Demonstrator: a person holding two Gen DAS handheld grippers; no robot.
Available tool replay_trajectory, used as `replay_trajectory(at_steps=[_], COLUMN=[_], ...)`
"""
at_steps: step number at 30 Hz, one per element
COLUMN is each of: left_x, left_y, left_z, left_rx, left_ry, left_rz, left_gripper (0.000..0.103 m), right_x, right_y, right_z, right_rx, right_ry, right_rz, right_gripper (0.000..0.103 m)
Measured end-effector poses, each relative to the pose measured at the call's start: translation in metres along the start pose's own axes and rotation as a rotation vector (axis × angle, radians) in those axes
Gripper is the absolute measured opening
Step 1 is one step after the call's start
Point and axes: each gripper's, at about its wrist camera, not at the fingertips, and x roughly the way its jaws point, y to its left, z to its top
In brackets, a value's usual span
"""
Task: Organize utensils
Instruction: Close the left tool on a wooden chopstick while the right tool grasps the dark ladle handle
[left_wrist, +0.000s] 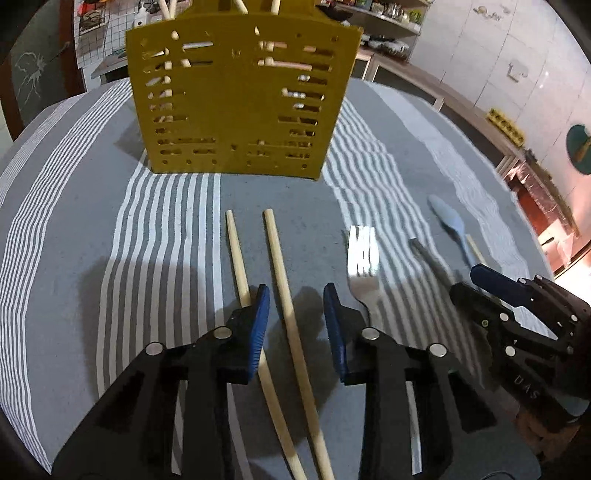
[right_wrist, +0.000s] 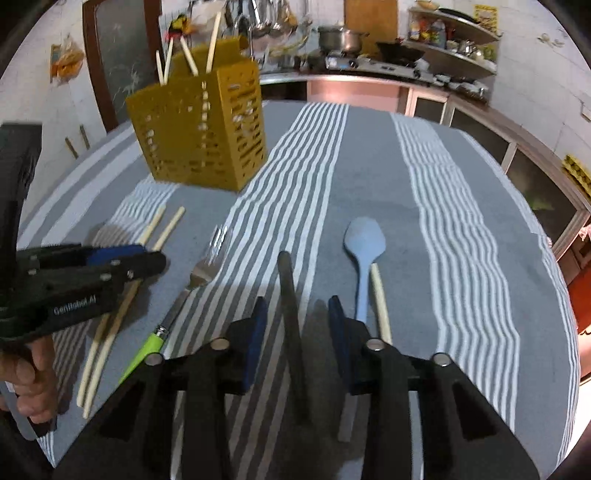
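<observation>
A yellow slotted utensil holder (left_wrist: 236, 96) (right_wrist: 199, 136) stands on the striped cloth with several chopsticks in it. Two wooden chopsticks lie in front of it. The right chopstick (left_wrist: 280, 266) runs between the blue pads of my left gripper (left_wrist: 295, 317) (right_wrist: 151, 258), untouched; the left chopstick (left_wrist: 236, 258) passes under the left finger. My right gripper (right_wrist: 298, 314) (left_wrist: 467, 282) straddles a dark grey utensil (right_wrist: 290, 295) with gaps on both sides. A green-handled fork (right_wrist: 201, 273) (left_wrist: 364, 258) lies between the two grippers. A blue spoon (right_wrist: 364, 240) lies right of the right gripper.
A single wooden chopstick (right_wrist: 380, 302) lies against the blue spoon's handle. A hand (right_wrist: 29, 376) holds the left gripper at the lower left. The grey and white striped tablecloth (right_wrist: 461, 221) covers a round table; kitchen counters and shelves stand beyond.
</observation>
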Motion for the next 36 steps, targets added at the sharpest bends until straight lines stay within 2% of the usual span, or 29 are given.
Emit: replay_trajectory(at_steps=[2,11,14,21,27,30,36], left_x=[0.003,0.012,0.015,0.027,0.033,0.034,0.028], left_y=[0.002,-0.001,-0.005,-0.017,-0.027,-0.031,-0.029], left_z=[0.002,0.006,0.01,0.014,0.02,0.02,0.023], left_rx=[0.001,0.033,0.052,0.129,0.152,0.159,0.16], left_ry=[0.009,0.041,0.053,0.065,0.067,0.051,0.03], left_rz=[0.006,0.017,0.018,0.065,0.088,0.097,0.064], left_gripper=[0.024,0.02,0.009,0.008,0.008,0.008,0.004], right_x=[0.005,0.014,0.014,0.015,0.021,0.023,0.018], right_y=[0.002,0.003,0.0,-0.003,0.0,0.002,-0.003], right_z=[0.0,0.003,0.001,0.0,0.002,0.005,0.005], right_rx=[-0.01,0.008,0.018,0.03,0.013,0.021,0.05], right_ry=[0.02,0.046,0.042,0.043,0.068,0.067,0.039], right_rz=[-0.002,-0.004,0.005,0.013,-0.01,0.002,0.016], right_gripper=[0.028,0.026,0.026,0.025,0.025,0.009,0.008])
